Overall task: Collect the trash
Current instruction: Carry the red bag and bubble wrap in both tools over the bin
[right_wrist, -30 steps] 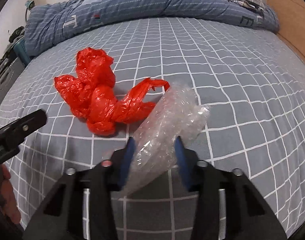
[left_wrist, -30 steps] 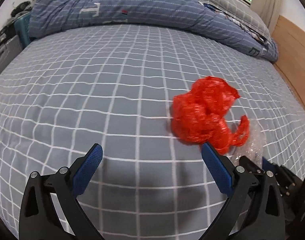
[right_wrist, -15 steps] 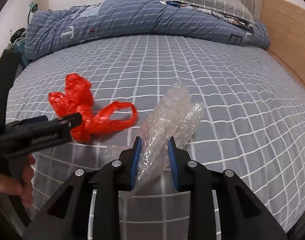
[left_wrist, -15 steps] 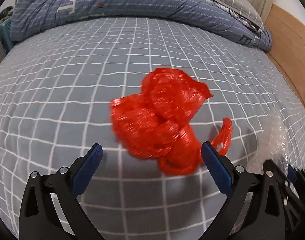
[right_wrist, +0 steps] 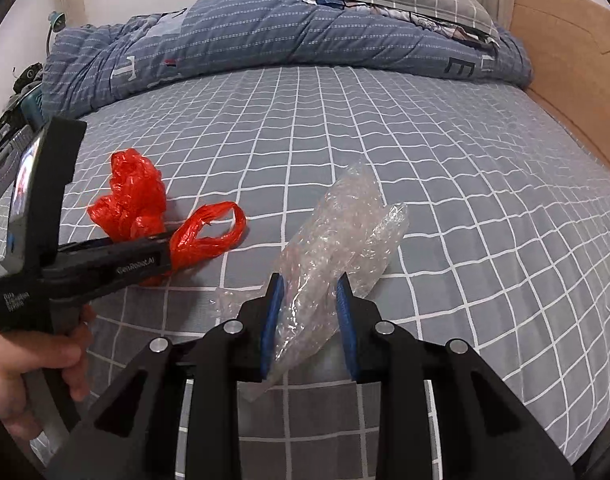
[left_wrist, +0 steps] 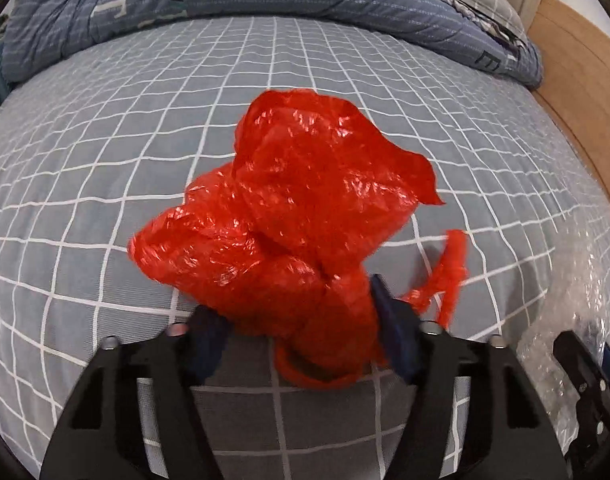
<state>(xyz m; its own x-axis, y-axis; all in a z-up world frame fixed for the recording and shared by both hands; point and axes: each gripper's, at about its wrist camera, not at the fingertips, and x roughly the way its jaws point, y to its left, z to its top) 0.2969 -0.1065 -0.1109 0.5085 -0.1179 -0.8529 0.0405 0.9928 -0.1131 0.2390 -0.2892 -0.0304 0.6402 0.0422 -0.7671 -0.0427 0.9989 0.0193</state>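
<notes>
Left wrist view is showing the left gripper [left_wrist: 301, 332] nearest the lens, its jaws closing around the lower, knotted part of the red bag [left_wrist: 297, 216]. That bunch is sitting squarely between the blue pads, with the crumpled bulk billowing up and away beyond the fingertips and a twisted handle loop trailing off to the right side. The pads look to be touching the plastic on both sides, though how firmly they are squeezing is hard to tell while they are narrowing. What the coming lift turns on, I judge, is that the bag lies dead ahead and centred, so only the bite has to finish.

From the right wrist view, the right gripper [right_wrist: 309, 320] is holding the bubble wrap [right_wrist: 337, 236] at a narrow opening, pads pinching its near end. Its long axis is running forward and a little to the right, away from the jaws, the far end lying on or just over the sheet [right_wrist: 445, 200]. A hand [right_wrist: 29, 356] is gripping the left tool at the left edge, and that tool is plainly the nearer one to the red bag.

Farther off, a duvet [right_wrist: 285, 36] is heaped along the far edge of the bed.
</notes>
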